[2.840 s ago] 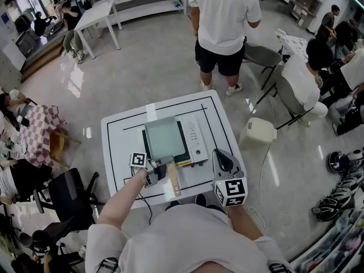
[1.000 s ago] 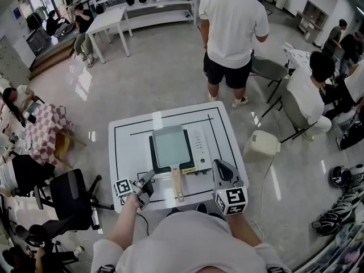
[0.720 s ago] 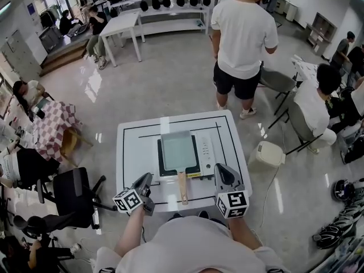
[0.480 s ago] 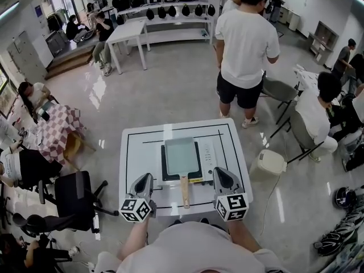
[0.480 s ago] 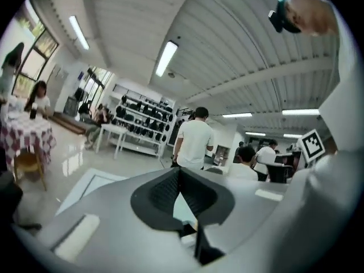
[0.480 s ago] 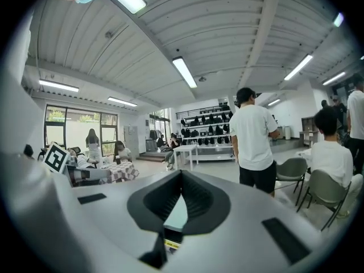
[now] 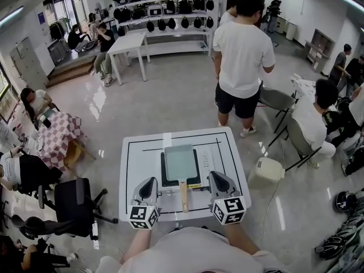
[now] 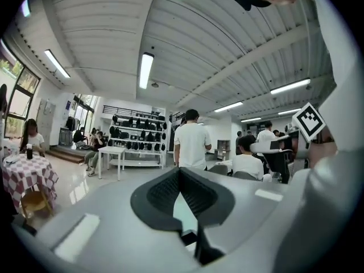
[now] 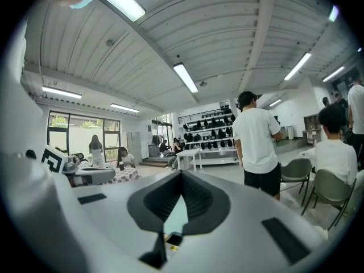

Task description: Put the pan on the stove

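A pale green rectangular pan (image 7: 180,162) rests on the black stove (image 7: 164,178) in the middle of the white table (image 7: 136,169), its wooden handle (image 7: 183,195) pointing toward me. My left gripper (image 7: 150,181) hovers left of the handle at the table's front edge, jaws shut and empty. My right gripper (image 7: 214,176) hovers right of the handle, also shut and empty. Neither touches the pan. In the left gripper view the pads (image 8: 165,189) meet at their tips. In the right gripper view the pads (image 9: 196,198) meet the same way.
The stove's white control panel (image 7: 211,158) lies right of the pan. A person in a white shirt (image 7: 244,56) stands beyond the table. A white bin (image 7: 267,168) and a seated person (image 7: 313,115) are at the right, a black office chair (image 7: 74,201) at the left.
My left gripper has drawn back from beside the pan handle, turned forward and shut. Both grippers now flank the handle symmetrically. The pan stays on the stove.
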{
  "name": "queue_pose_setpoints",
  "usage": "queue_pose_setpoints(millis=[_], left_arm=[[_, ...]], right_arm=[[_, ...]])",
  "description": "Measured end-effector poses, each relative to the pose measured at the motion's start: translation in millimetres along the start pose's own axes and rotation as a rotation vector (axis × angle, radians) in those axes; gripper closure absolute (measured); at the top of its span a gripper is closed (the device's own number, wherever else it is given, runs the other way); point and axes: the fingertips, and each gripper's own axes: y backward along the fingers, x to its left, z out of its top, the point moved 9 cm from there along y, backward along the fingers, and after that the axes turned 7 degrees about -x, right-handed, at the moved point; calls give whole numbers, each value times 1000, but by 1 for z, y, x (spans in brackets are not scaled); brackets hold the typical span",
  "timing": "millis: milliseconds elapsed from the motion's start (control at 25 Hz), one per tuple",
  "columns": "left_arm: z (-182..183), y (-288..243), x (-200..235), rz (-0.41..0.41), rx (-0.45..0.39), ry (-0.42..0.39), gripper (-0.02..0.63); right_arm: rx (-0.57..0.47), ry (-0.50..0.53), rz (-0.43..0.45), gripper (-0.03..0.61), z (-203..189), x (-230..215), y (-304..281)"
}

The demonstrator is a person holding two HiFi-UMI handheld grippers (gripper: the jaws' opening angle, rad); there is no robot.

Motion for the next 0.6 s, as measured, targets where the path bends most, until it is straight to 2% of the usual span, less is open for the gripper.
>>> queue_pose_setpoints(millis=[120,600], left_arm=[[2,0,-8,-32,5,-17,603],[2,1,-16,-27,20,-6,603]], right_arm=[[-2,0,1,571,0,0,3],[-13,2,8,571,1,1,7]])
